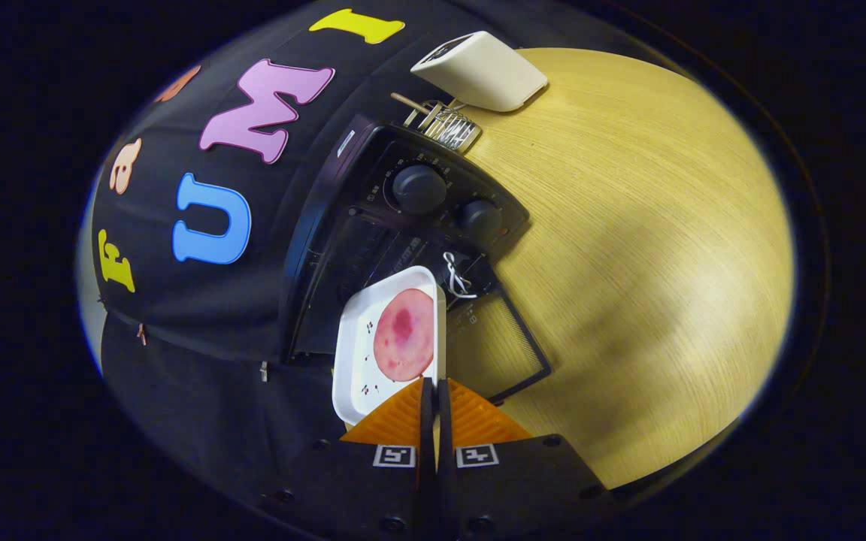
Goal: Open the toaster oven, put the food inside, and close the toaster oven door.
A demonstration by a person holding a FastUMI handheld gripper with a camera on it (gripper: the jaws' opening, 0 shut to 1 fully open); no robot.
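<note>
My gripper [433,387] is shut on the near rim of a white tray [352,361], with both orange fingers [403,421] pressed close together on it. On the tray lies a round pink slice of food [404,334]. Just beyond the fingers, the tray is held in the air in front of the black toaster oven [373,225]. The oven's glass door [512,353] is folded down open over the table, beside the tray. The tray's far end reaches the dark opening; I cannot tell whether it is inside. Two round knobs [419,188] sit on the oven's front panel.
The oven stands on a light wooden table [628,263] against the black cloth wall. Beyond the oven lie a small metal wire rack [444,124] and a cream-coloured box-like object [482,71]. A white twisted tie [455,276] hangs by the door's hinge.
</note>
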